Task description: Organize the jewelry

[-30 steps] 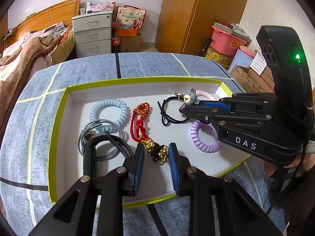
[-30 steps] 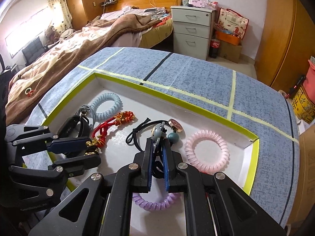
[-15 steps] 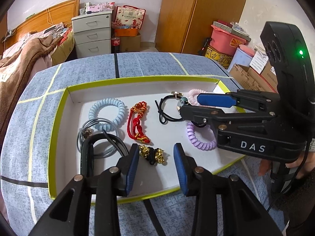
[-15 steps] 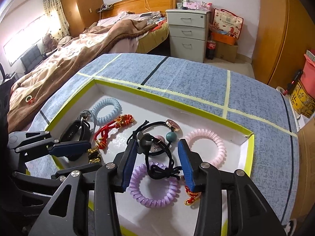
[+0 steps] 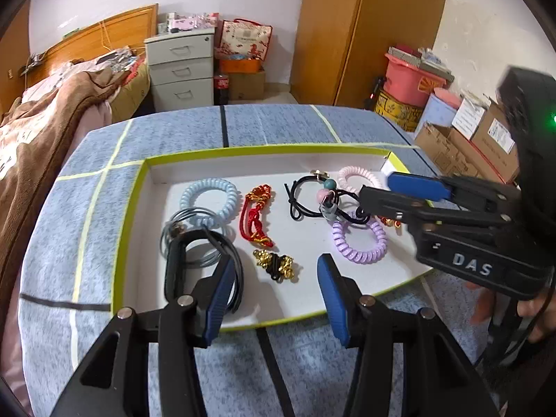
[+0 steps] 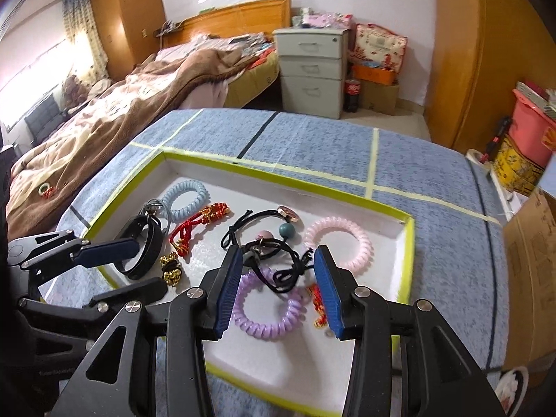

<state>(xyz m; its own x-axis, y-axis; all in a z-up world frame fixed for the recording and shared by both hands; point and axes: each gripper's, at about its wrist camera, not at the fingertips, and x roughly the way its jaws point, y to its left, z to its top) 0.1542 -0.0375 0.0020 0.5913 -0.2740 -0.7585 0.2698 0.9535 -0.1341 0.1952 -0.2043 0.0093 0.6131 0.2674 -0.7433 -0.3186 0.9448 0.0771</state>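
A: The jewelry sits in the white tray (image 5: pixel 132 229) with the yellow-green rim, on the blue tabletop (image 5: pixel 278 121). Nearest the left gripper (image 5: pixel 271 299) lies the small black-and-gold beaded bracelet (image 5: pixel 276 266), alone on the tray floor.

B: How will it handle?

A: Light and limp, I judge. The gold beads look hard and possibly slick, so I'd pinch across the black middle, where the cord bunches.

B: And the rest?

A: The red knotted cord (image 5: pixel 257 215) is soft and floppy; take it at the thick gold-trimmed knot. The coil ties, pale blue (image 5: pixel 210 199), purple (image 6: pixel 267 307) and pink (image 6: pixel 338 241), are springy plastic and should stretch if pulled, so grip one side of the ring. The black hair ties with beads (image 6: pixel 274 243) lie tangled, partly over the purple coil; lifting one may drag the other.

B: The fingers?

A: The left gripper's jaws are opening, with nothing between them; the beaded bracelet lies just beyond the tips. The right gripper (image 6: pixel 278 292) stands wide apart and holds nothing, above the purple coil and the black tangle.

B: Anything stiffer?

A: The black strap band (image 5: pixel 173 260) and the grey wire rings (image 5: pixel 187 239) at the tray's left side look firmer, and they overlap each other.
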